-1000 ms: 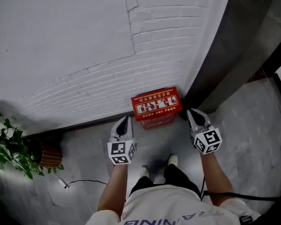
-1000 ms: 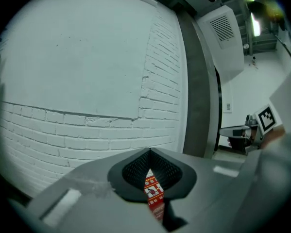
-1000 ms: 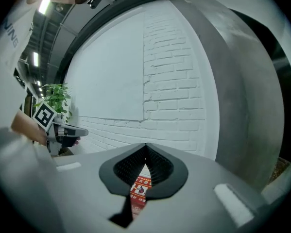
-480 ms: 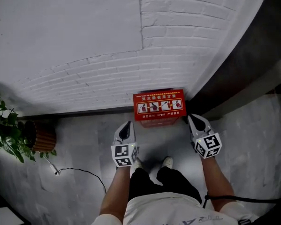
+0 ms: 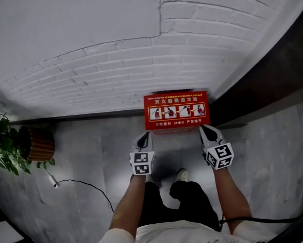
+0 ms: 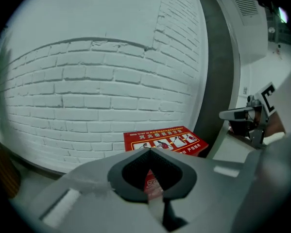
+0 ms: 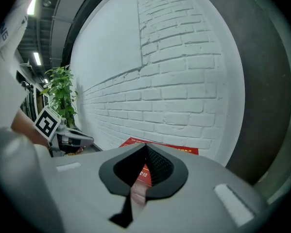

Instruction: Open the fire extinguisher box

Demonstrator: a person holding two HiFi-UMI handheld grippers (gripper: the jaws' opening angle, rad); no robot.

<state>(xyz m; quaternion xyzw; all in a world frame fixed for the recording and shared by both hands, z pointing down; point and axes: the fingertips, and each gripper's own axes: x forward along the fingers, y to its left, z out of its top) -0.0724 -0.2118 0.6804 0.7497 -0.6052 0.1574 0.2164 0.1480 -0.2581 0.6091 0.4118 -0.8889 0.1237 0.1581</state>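
Brick wall (image 5: pixel 90 75), closed fire extinguisher box (image 5: pixel 176 111)

A white-painted brick wall (image 5: pixel 90 75) meets a grey floor (image 5: pixel 85 156). A dark column (image 5: pixel 272 80) stands at the right. At the left stands a potted plant (image 5: pixel 4 146), with a thin cable (image 5: pixel 85 184) trailing beside it.

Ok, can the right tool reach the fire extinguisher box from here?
Probably yes: the right tool sits just short of the fire extinguisher box, near its right front corner, with nothing between them. Its jaws are together.
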